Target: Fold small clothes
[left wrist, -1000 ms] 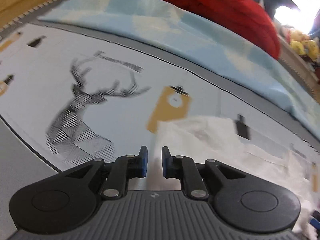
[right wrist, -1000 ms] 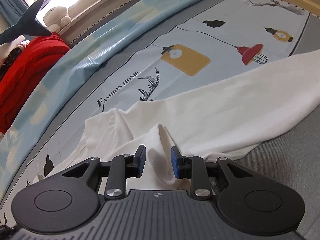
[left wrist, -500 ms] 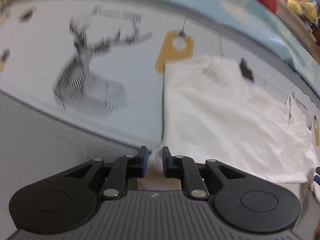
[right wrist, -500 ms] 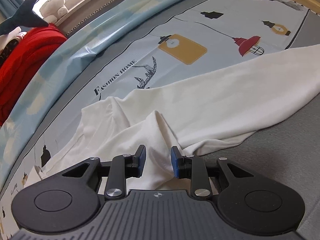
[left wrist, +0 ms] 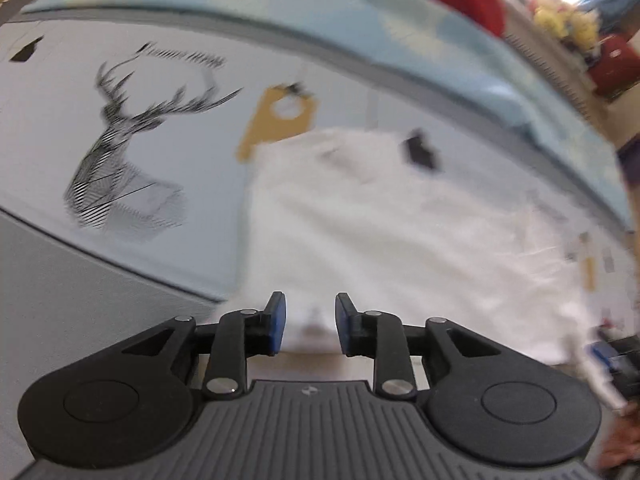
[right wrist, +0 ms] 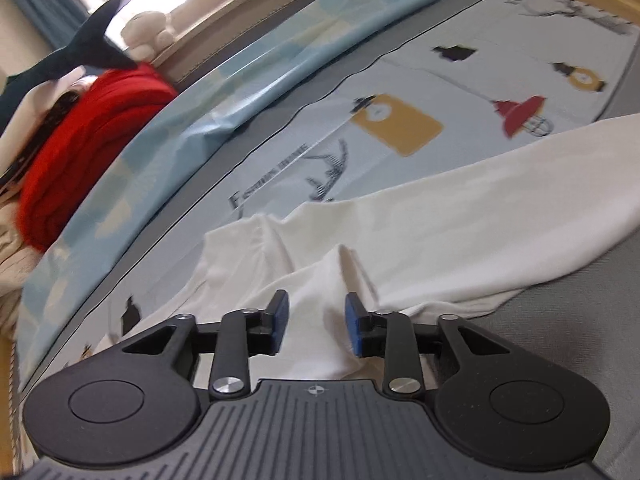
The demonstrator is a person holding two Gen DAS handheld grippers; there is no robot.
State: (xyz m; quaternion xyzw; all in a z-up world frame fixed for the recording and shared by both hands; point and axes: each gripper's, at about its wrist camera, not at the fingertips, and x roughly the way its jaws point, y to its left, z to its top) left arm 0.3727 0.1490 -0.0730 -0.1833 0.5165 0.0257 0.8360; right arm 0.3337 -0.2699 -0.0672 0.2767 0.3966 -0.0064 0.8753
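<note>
Lying across a printed bedsheet (right wrist: 400, 92) is one white garment (right wrist: 460, 216), soft thin knit, mostly smoothed flat but bunched into a ridge of folds right in front of the right gripper (right wrist: 316, 322). Its long edge runs off toward the grey border of the sheet. Both grippers are black plastic with blue pads, two fingers each. The right one's jaws have just been opening, and the white cloth sits in the gap with the pads standing clear of it. Same deal on the left gripper (left wrist: 308, 322): jaws just opening, parted over the garment's (left wrist: 360, 240) near edge, nothing pinched. That view is pretty blurry though.

The sheet is pale blue with flat cartoon prints: one line-drawn deer head (left wrist: 120, 152), two yellow lamps, one red lamp (right wrist: 520, 114). Behind it there's one glossy light-blue quilt (right wrist: 240, 92), one chunky red ribbed blanket (right wrist: 88, 128), and a few plush toys on the window ledge.
</note>
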